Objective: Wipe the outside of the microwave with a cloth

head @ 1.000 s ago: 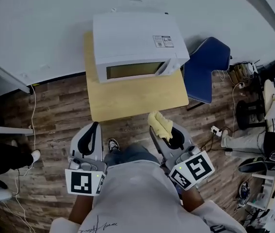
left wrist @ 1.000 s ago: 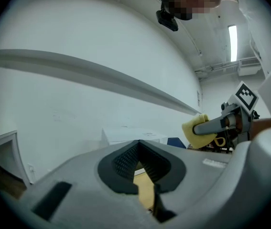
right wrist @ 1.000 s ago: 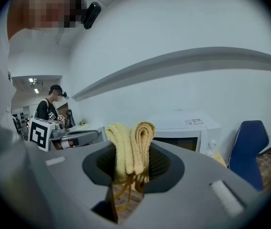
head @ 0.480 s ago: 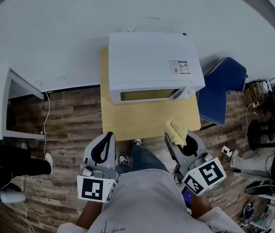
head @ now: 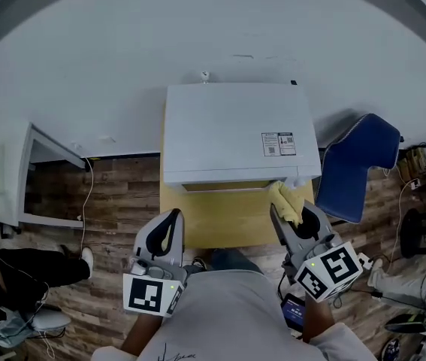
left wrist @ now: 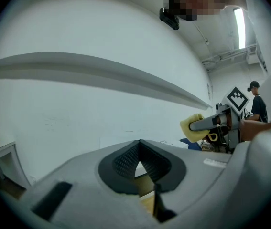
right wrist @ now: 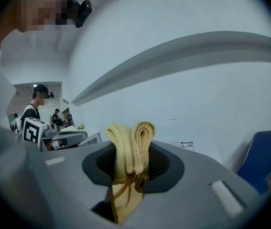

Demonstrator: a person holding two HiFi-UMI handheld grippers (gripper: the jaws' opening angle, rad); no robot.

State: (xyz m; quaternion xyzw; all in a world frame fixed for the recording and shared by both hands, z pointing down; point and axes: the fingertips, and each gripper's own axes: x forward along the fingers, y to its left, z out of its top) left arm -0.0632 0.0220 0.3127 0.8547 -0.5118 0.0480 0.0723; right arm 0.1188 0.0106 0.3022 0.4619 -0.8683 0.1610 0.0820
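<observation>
The right gripper [head: 294,218] is clamping a folded cloth [head: 283,200] by the microwave's [head: 228,130] front right corner, above the desk's [head: 224,218] right edge. The left gripper [head: 169,222] is idling, jaws together, empty. Wiping seems about to start; the next move calls for pressing the cloth onto the casing.

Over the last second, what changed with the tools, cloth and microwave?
The person has stepped closer: the right tool, shut on the yellow cloth, has come forward to the microwave's front right corner; contact cannot be told. The left tool advanced, shut and empty. Nothing grasped or released; the microwave stays on its table.
</observation>
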